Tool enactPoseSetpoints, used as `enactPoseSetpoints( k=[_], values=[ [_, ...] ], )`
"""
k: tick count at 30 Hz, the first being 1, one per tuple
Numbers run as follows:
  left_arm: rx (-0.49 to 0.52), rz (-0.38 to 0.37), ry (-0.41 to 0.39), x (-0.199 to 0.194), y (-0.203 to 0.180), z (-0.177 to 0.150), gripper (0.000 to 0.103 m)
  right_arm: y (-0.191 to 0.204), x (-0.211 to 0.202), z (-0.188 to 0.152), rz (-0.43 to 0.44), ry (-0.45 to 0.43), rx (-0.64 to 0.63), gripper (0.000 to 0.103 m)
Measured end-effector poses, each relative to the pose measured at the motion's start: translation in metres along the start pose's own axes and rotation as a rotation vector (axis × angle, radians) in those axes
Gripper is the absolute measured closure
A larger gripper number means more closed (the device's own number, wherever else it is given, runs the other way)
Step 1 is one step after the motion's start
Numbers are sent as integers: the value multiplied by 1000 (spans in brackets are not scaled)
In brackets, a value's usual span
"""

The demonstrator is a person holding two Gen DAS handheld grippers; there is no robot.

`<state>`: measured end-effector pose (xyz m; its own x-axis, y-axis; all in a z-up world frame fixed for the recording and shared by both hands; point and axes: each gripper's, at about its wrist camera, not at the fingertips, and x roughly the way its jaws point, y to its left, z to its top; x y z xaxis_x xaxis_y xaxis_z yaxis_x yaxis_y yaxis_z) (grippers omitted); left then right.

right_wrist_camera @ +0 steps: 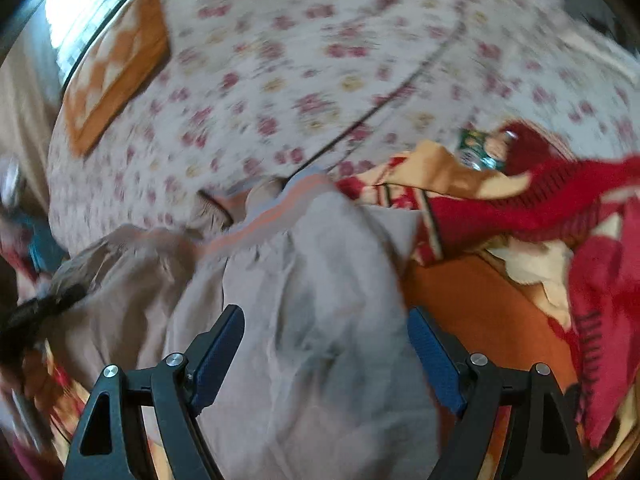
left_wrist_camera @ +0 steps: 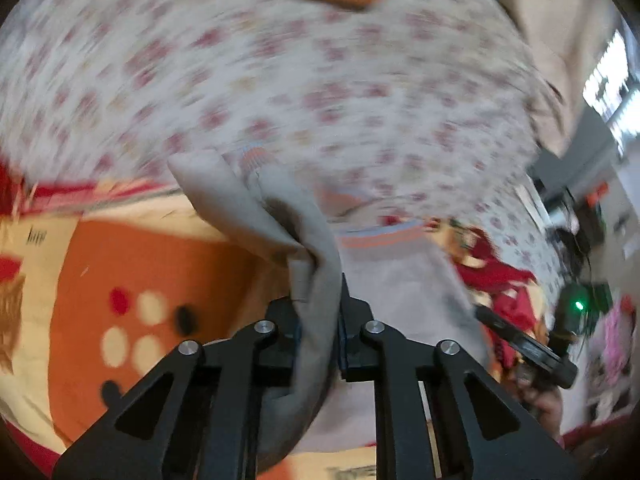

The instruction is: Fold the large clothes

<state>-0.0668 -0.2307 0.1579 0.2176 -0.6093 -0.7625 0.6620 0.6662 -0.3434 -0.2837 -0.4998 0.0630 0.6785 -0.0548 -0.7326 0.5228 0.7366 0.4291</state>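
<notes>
Grey garment (right_wrist_camera: 320,300) with an orange-striped band (right_wrist_camera: 260,222) lies spread on our orange-and-cream patterned blanket (left_wrist_camera: 120,264), its banded end reaching toward the floral bedsheet (left_wrist_camera: 320,80) beyond; in the left wrist view we see our left gripper (left_wrist_camera: 319,336) clenched on a bunched fold of that same grey cloth (left_wrist_camera: 312,280), the fabric rising in a creased ridge from between the closed fingers and spilling down behind them; the rest of the garment stretches away to the right, where the striped band shows again near the sheet; in the right wrist view our right gripper (right_wrist_camera: 326,356) hovers over the broad middle of the garment with its blue-padded fingers (right_wrist_camera: 218,356) spread wide apart, grasping nothing (whether the pads touch the cloth below we cannot tell, since the frame is blurred); to the right of the garment a red knitted piece (right_wrist_camera: 560,200) lies rumpled on the blanket, touching the garment's edge or just beside it; an orange-and-white patterned cushion or cloth (right_wrist_camera: 116,80) rests on the floral sheet at the far left of that view; from the left camera we also glimpse the other black gripper (left_wrist_camera: 524,348) at the right edge, just past the grey cloth, with a bright window (left_wrist_camera: 612,80) well beyond.
</notes>
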Motion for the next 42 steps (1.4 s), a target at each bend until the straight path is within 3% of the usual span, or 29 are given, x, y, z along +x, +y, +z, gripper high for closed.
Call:
enactPoseSetpoints(
  k=[4, 8, 13, 15, 17, 20, 25, 30, 35, 37, 42],
  values=[
    [123, -12, 61, 35, -88, 3, 95, -15, -16, 8, 7, -41, 58, 21],
    [189, -1, 162, 104, -149, -16, 96, -31, -29, 18, -27, -85, 88, 21],
    [143, -145, 316, 159, -173, -46, 95, -66, -42, 28, -56, -125, 201, 21],
    [187, -173, 338, 155, -183, -53, 82, -75, -43, 29, -34, -124, 250, 21],
    [236, -193, 316, 135, -190, -55, 78, -78, -45, 29, 1, -123, 278, 21],
    [261, -219, 282, 93, -182, -53, 78, -70, -48, 29, 33, -134, 254, 21],
    [238, -103, 171, 45, -137, -51, 78, -50, -47, 24, 108, -133, 200, 21],
    [132, 51, 107, 44, -82, -71, 78, -34, -33, 15, 213, -74, 167, 21],
    [162, -21, 181, 79, -82, -114, 78, -15, -13, 4, 336, 27, 159, 21],
    [180, -49, 174, 87, -85, -126, 77, -7, -5, -4, 386, 85, 152, 21],
    [223, -64, 158, 76, -85, -123, 76, 11, 9, -28, 384, 194, 94, 18]
  ],
)
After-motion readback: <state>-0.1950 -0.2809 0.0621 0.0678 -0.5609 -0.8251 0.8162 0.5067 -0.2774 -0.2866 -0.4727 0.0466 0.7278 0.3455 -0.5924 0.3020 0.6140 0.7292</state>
